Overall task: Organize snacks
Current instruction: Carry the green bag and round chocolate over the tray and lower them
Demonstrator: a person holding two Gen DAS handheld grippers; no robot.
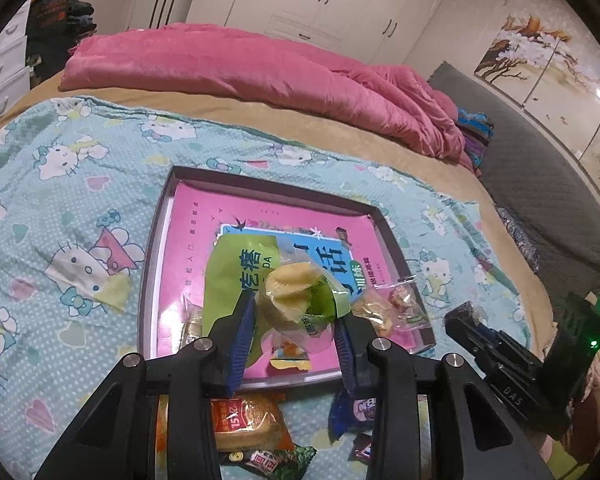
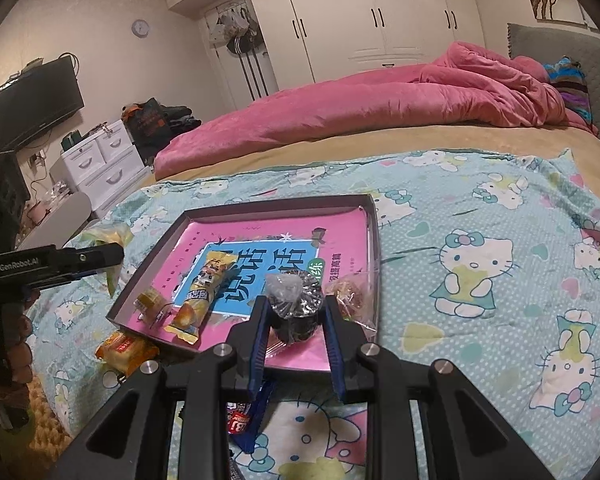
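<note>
My left gripper (image 1: pixel 294 304) is shut on a green-wrapped yellow pastry (image 1: pixel 288 292) and holds it over the near part of the shallow pink-lined tray (image 1: pixel 156 248). My right gripper (image 2: pixel 294 314) is shut on a clear-wrapped dark cookie snack (image 2: pixel 294 300) over the tray's near edge (image 2: pixel 374 240). In the tray lie a long yellow snack bar (image 2: pixel 204 292), a small yellow candy (image 2: pixel 150 300) and a clear bag of sweets (image 2: pixel 350 292).
On the Hello Kitty blanket (image 2: pixel 480 260) near the tray lie an orange cake packet (image 1: pixel 246 420), a green candy (image 1: pixel 276 460) and a blue wrapper (image 2: pixel 248 416). A pink quilt (image 1: pixel 240 68) lies across the bed behind. White drawers (image 2: pixel 100 160) stand at the left.
</note>
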